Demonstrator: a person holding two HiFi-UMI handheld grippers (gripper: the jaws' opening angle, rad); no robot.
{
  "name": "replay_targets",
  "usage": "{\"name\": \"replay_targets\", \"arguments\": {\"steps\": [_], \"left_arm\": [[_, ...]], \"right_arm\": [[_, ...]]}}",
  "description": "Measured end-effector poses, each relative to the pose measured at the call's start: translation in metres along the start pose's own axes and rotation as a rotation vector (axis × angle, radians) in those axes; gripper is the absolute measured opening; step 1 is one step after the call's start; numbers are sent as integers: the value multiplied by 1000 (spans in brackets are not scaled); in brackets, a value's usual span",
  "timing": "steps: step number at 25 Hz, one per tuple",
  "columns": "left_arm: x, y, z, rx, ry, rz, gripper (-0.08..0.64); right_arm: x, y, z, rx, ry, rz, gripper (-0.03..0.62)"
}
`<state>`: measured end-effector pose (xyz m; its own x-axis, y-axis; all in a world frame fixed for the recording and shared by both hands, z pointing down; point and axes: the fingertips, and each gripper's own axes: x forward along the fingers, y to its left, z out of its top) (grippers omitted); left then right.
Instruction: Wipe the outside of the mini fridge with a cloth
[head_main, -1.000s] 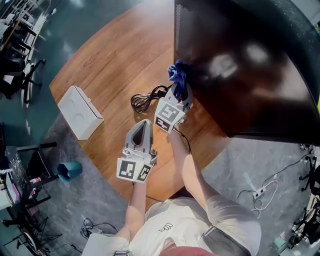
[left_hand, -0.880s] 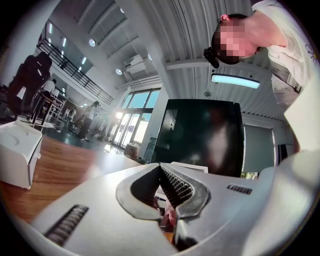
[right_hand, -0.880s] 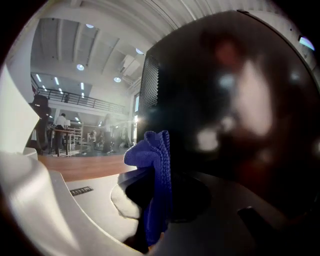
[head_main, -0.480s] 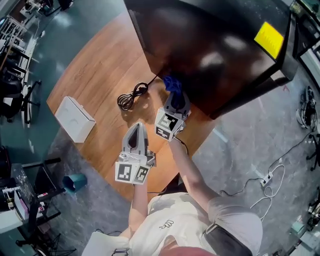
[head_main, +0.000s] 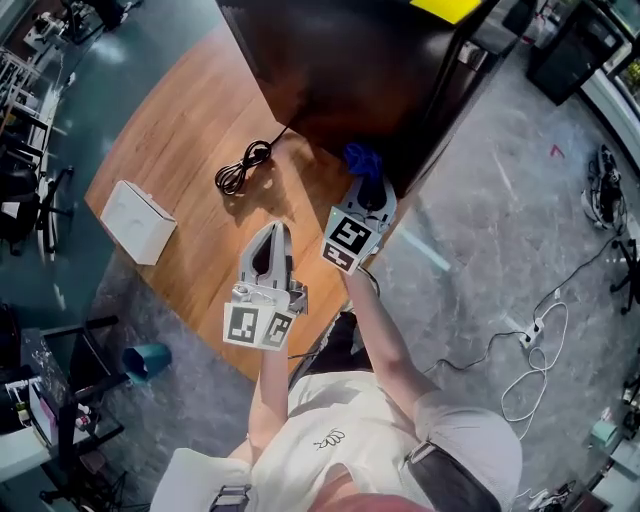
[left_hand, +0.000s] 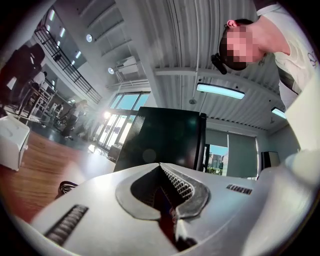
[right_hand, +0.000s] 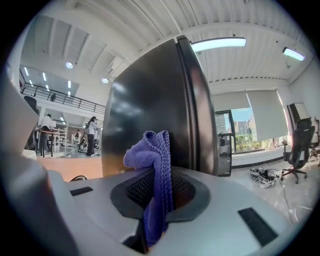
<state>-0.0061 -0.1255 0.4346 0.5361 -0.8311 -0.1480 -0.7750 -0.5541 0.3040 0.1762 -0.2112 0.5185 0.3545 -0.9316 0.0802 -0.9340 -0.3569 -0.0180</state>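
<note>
The black mini fridge stands on the round wooden table; it fills the right gripper view and shows farther off in the left gripper view. My right gripper is shut on a blue cloth, which is bunched at the fridge's near corner by the door edge. My left gripper hangs over the table's front part, shut with nothing between its jaws, and apart from the fridge.
A coiled black power cord lies on the table left of the fridge. A white box sits near the table's left edge. A teal bin and loose cables are on the grey floor.
The head view has swung, so the fridge sits higher in frame. My right gripper and the cloth have shifted right along the fridge to its front corner. The left gripper stayed shut.
</note>
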Motion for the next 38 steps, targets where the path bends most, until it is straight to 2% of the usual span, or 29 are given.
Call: {"name": "replay_targets", "arguments": {"steps": [9, 16, 18, 22, 27, 32, 38], "left_arm": [[-23, -42, 5, -3, -20, -72, 5], [-31, -56, 7, -13, -34, -96, 5], [-32, -54, 7, -23, -39, -93, 5], [-29, -47, 7, -44, -51, -81, 5], [-28, -19, -8, 46, -30, -51, 5], [-31, 30, -14, 104, -41, 53, 5], [-33, 99, -37, 115, -26, 163, 5]], "right_arm": [[-34, -63, 9, -31, -27, -92, 62], [-42, -72, 10, -70, -25, -91, 61], [-49, -66, 12, -79, -26, -67, 61], [-63, -32, 12, -93, -36, 20, 61], [-52, 24, 13, -96, -77, 128, 61], [-12, 88, 7, -115, -131, 232, 61], [54, 187, -24, -167, -159, 333, 61]]}}
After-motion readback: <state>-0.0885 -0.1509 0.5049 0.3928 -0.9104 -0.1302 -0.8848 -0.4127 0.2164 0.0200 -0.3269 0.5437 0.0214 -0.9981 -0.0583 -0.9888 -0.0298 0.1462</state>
